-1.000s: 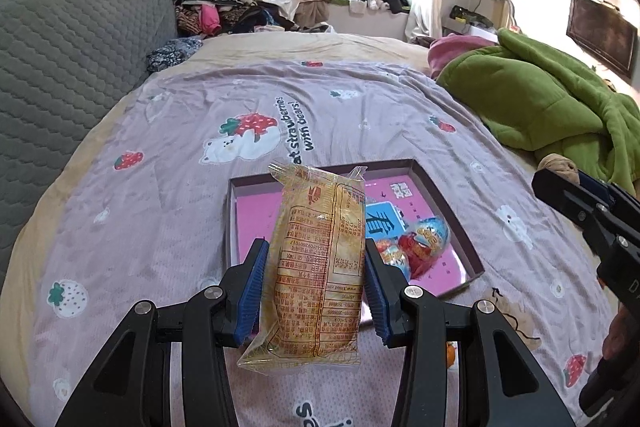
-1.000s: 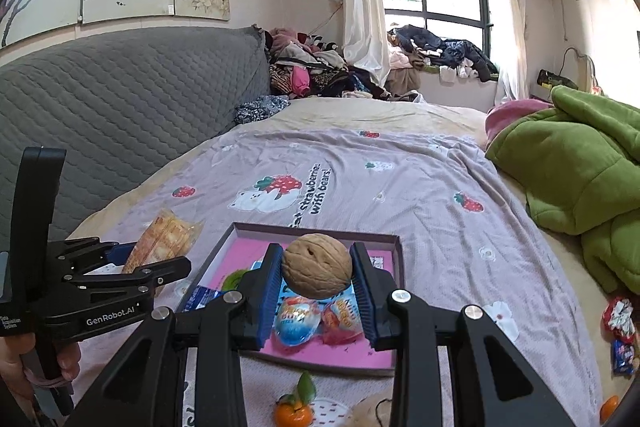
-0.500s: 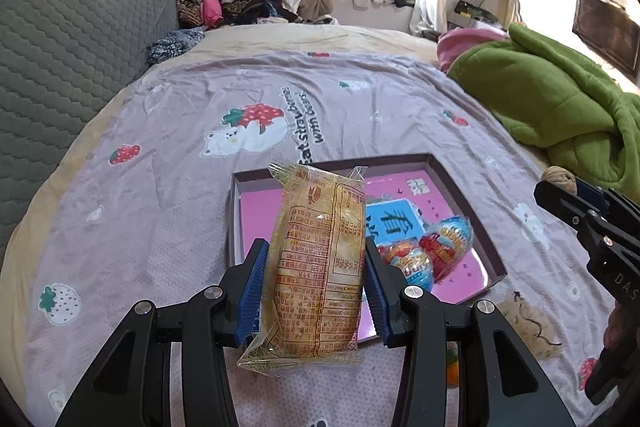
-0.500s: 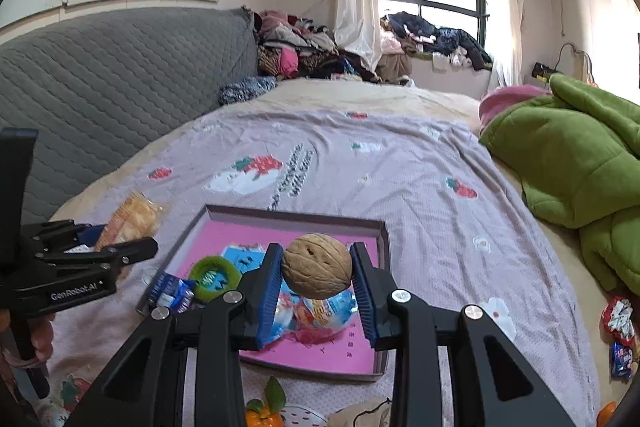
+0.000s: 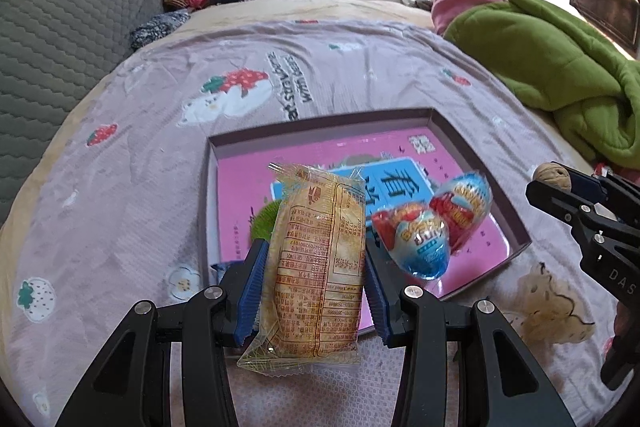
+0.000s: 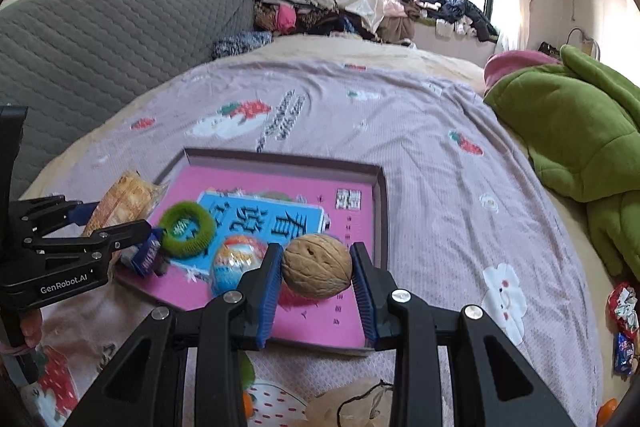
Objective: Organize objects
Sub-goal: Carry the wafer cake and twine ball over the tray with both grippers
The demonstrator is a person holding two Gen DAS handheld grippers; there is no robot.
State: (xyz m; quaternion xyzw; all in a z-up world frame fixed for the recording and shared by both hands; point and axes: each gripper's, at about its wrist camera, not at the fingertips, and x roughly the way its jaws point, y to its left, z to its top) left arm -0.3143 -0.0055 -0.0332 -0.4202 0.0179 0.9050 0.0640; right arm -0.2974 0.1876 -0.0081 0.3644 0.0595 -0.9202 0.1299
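Note:
My left gripper [image 5: 314, 291] is shut on a yellow snack packet [image 5: 316, 267], held upright over the near left corner of the pink tray [image 5: 520, 239]. My right gripper [image 6: 316, 281] is shut on a walnut [image 6: 317, 265], above the tray's near right part [image 6: 382, 211]. In the tray lie two foil-wrapped eggs [image 5: 420, 241], a green ring [image 6: 184, 229] and a small blue packet [image 6: 146, 257]. The left gripper also shows in the right wrist view [image 6: 100, 227]; the right gripper also shows in the left wrist view [image 5: 560, 187].
The tray sits on a lilac strawberry-print bedspread [image 6: 420, 131]. A green blanket [image 5: 560, 75] lies right, a grey headboard [image 6: 100, 39] left. A beige pouch [image 5: 552, 303] and a small orange [image 6: 248, 403] lie near the tray's front; wrapped candies [image 6: 622, 311] lie at the far right.
Both grippers have moved forward and down toward the tray, still holding the packet and the walnut. The tray looks larger and closer in both views.

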